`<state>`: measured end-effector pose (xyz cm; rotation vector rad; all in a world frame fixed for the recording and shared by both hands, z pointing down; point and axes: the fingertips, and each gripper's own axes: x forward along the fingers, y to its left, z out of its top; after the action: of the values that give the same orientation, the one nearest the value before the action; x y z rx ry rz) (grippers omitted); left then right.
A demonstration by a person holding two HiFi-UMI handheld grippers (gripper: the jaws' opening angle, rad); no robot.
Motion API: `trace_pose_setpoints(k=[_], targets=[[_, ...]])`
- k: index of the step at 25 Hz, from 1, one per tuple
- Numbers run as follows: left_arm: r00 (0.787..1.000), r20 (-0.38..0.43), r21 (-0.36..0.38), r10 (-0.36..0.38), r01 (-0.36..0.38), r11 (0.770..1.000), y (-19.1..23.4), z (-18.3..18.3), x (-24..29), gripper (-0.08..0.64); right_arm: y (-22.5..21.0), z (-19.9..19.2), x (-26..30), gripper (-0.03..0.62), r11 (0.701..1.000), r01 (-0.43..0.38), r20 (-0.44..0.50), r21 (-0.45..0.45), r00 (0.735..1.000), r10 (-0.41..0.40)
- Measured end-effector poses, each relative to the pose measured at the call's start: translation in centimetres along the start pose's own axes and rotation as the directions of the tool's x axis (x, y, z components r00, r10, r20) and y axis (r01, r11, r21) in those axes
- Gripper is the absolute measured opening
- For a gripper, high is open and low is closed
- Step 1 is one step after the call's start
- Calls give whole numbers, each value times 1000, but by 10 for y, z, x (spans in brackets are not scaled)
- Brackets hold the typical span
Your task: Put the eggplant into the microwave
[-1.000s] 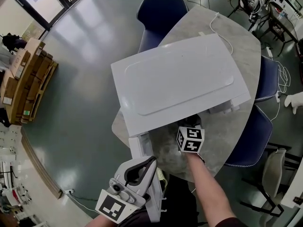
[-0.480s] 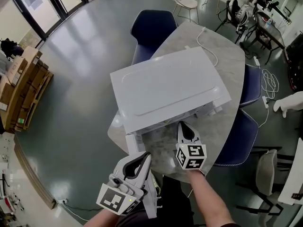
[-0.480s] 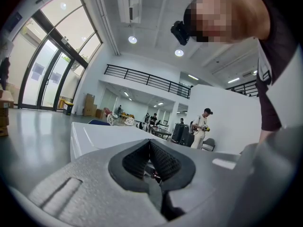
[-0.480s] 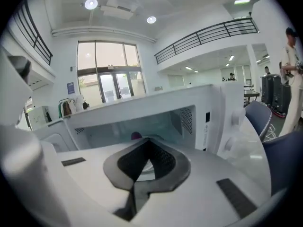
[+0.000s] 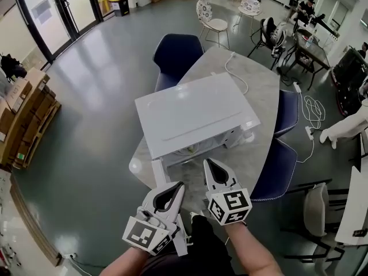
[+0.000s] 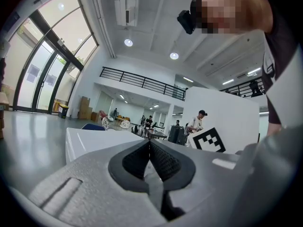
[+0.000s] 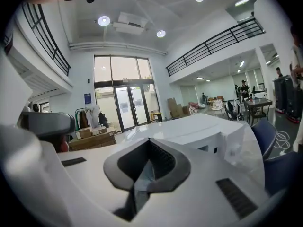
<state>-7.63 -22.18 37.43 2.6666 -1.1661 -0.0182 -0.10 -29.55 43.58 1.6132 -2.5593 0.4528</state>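
Both forearms come in from the bottom edge of the head view, hands held low on the near side of the microwave (image 5: 192, 111). The left gripper (image 5: 179, 184) and right gripper (image 5: 208, 162) point up toward the microwave's front, side by side. The right one is nearer to the microwave; neither touches it. Jaws, read in each gripper view: left pair pressed together with nothing between, right pair likewise together and empty. The microwave's door (image 5: 159, 175) stands swung open toward the person, just beside the left gripper. Eggplant: in neither gripper; the cavity (image 5: 190, 149) shows only a small greenish patch, too small to identify. Only the left gripper view shows the marker cube (image 6: 208, 141) of the right gripper against the microwave's top. Only the right gripper view shows glass doors (image 7: 124, 107) and cardboard boxes (image 7: 92, 135) beyond the microwave. Only the head view shows the round tabletop (image 5: 261, 114), a cable (image 5: 233, 68) behind the microwave, and blue chairs (image 5: 175, 53) tucked at the edge. A bare strip of tabletop lies in front of the microwave, with more bare room on its right.
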Motion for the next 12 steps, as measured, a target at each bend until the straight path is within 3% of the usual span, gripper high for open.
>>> trace_pose_setpoints(k=[12], targets=[[997, 60, 47, -40, 37, 998, -38, 39, -10, 8, 39, 54, -59, 0, 998, -32, 83, -61, 996, 37]])
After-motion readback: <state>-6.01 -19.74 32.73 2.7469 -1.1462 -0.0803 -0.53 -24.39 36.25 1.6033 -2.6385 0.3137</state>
